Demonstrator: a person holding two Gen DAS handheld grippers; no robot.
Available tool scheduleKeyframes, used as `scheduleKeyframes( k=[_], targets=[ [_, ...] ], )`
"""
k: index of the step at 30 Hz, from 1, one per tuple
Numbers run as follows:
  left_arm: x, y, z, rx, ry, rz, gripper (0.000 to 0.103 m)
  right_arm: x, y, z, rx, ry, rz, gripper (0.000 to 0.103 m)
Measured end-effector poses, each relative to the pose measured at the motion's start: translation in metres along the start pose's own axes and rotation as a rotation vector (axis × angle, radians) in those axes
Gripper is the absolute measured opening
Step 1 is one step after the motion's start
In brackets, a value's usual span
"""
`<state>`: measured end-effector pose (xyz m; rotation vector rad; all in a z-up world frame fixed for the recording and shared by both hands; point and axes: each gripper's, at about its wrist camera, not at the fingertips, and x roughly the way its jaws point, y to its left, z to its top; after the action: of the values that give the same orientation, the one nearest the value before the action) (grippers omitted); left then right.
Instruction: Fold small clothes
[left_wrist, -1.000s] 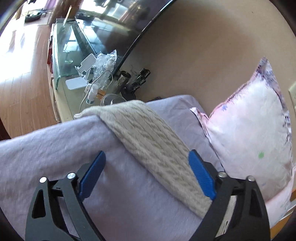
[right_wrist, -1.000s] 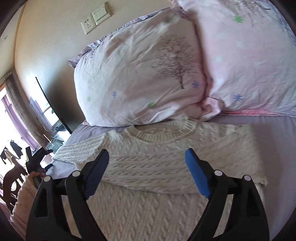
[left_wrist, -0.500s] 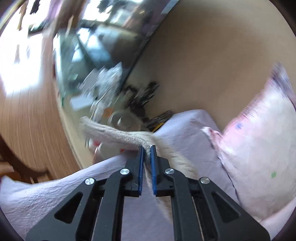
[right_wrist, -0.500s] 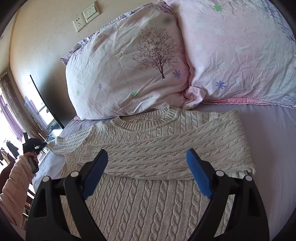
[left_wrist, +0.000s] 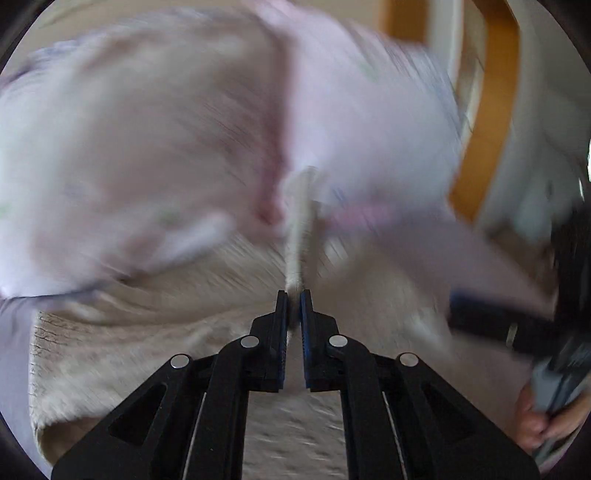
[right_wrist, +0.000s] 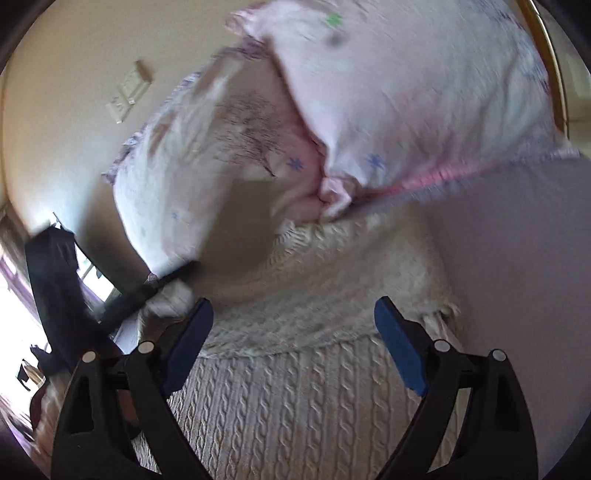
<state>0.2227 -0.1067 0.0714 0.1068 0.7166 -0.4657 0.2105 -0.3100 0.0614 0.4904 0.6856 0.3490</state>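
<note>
Sleeve (left_wrist: 297, 236) now over sweater (right_wrist: 295, 398)

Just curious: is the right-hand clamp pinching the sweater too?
No, the right gripper is wide open above the sweater, with nothing between its blue pads.

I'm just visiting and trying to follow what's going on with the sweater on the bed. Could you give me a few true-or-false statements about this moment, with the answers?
1. The left tool is shut on a strip of the sweater. True.
2. The right tool is clamped on the sweater. False: its jaws stand wide open above the knit, holding nothing.
3. Two pillows lie beyond the sweater. True.
4. The sweater lies on a wooden floor. False: it lies on a lilac bedsheet.
5. The sweater is dark blue. False: it is cream cable knit; only the tool pads are blue.
</note>
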Motion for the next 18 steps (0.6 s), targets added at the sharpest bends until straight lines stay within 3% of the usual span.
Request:
scheduleKeyframes(
  k=[2, 5, 6, 7, 8, 9, 12, 15, 16, 18],
  targets=[
    [0.017, -0.018, -0.017, 0.028, 0.074, -0.012, 0.006, -0.002, -0.021, 0.003, 0.061, 0.030, -0.002, 0.089],
    [-0.013, 0.002, -0.034, -0.044, 0.020, -0.040, 0.014, -0.001, -0.037, 0.008, 0.093, 0.036, -0.009, 0.084],
    [-0.021, 0.007, -0.034, -0.066, 0.004, -0.035, 0.024, 0.002, -0.040, 0.011, 0.103, 0.037, -0.016, 0.078],
    [-0.039, 0.022, -0.038, -0.102, -0.025, -0.016, 0.032, 0.006, -0.042, 0.014, 0.106, 0.042, -0.025, 0.072],
    [-0.050, 0.031, -0.040, -0.119, -0.042, 0.001, 0.048, 0.011, -0.043, 0.017, 0.107, 0.049, -0.039, 0.070],
    [-0.070, 0.052, -0.048, -0.145, -0.074, 0.044, 0.058, 0.019, -0.043, 0.020, 0.102, 0.061, -0.055, 0.065],
    [-0.107, 0.080, -0.070, -0.182, -0.093, 0.159, 0.061, 0.040, -0.037, 0.025, 0.065, 0.097, -0.093, 0.058],
    [-0.133, 0.107, -0.095, -0.228, -0.064, 0.255, 0.061, 0.061, -0.037, 0.026, 0.029, 0.137, -0.177, 0.053],
    [-0.140, 0.115, -0.104, -0.242, -0.050, 0.276, 0.061, 0.069, -0.036, 0.025, 0.015, 0.160, -0.204, 0.043],
    [-0.151, 0.129, -0.122, -0.281, -0.029, 0.311, 0.061, 0.079, -0.032, 0.022, -0.040, 0.180, -0.226, 0.011]
  ],
)
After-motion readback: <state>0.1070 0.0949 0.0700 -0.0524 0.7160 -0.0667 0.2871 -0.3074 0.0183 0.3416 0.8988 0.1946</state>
